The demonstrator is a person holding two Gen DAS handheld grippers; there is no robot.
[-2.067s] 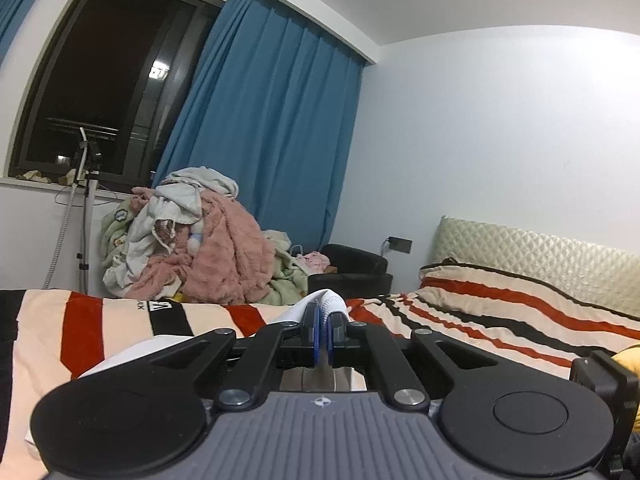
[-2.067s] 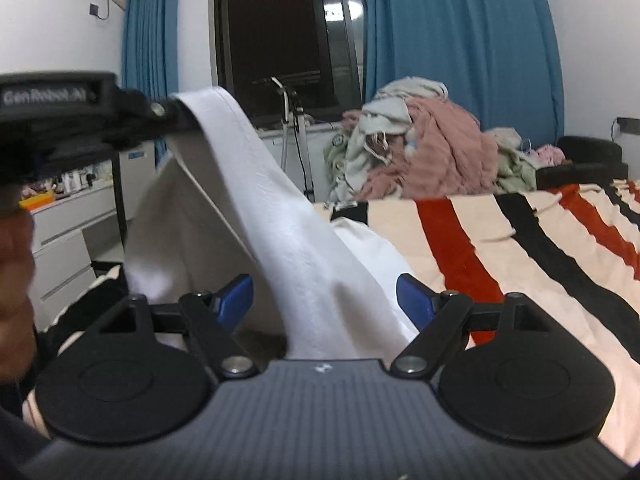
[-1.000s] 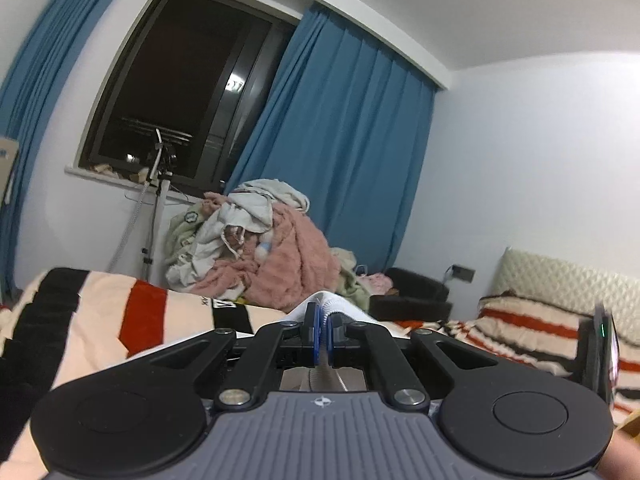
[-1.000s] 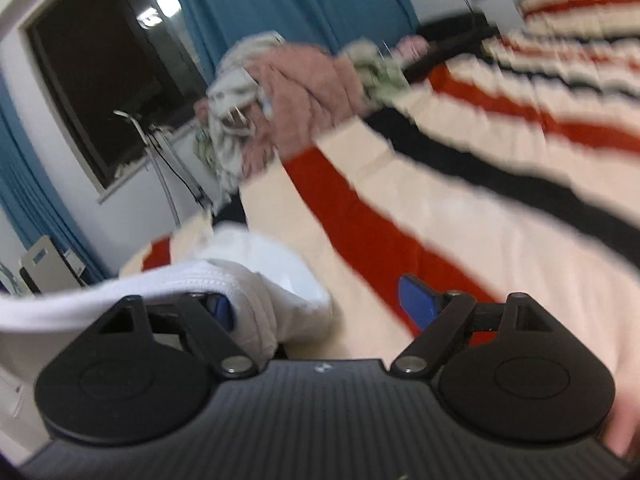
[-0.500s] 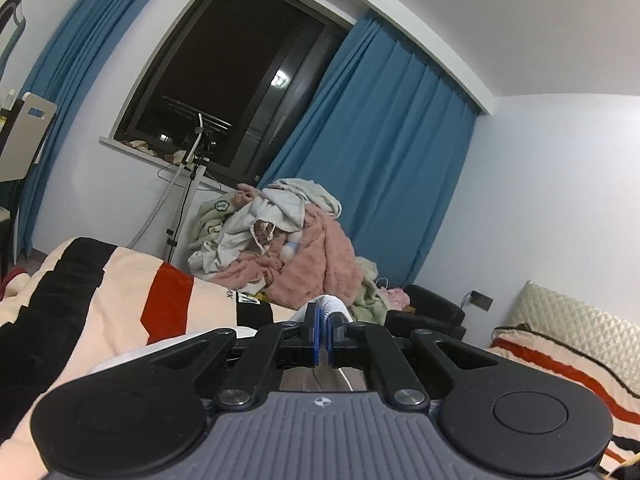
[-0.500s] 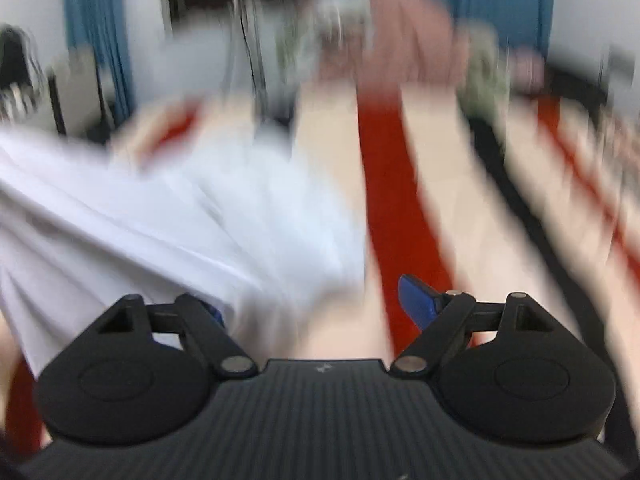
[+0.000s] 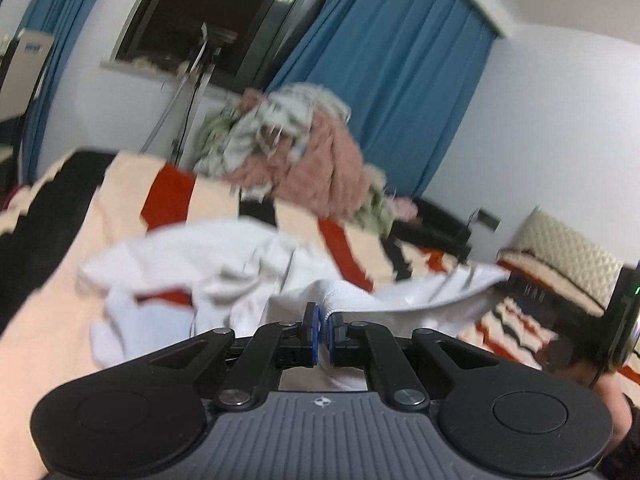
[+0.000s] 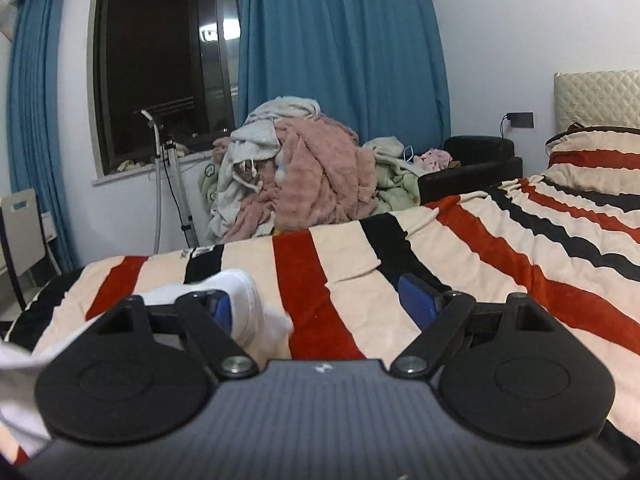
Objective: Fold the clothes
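A white garment lies crumpled on the striped bed blanket. My left gripper is shut on a stitched hem of it, low over the bed. From that hem a taut edge runs right toward the right gripper's housing, beside a hand. In the right wrist view my right gripper stands wide open above the blanket. A bunched fold of the white garment rests against the inner side of its left finger. The right finger is bare.
A tall pile of pink, grey and green laundry sits past the bed's far edge. Beside it are a metal stand, a black armchair, a striped pillow and a quilted headboard. Blue curtains frame a dark window.
The left gripper has tipped down toward the bed, still clamped on the hem, and the garment now shows spread below. The right gripper swung fast, has steadied, and stays open with cloth at its left finger.
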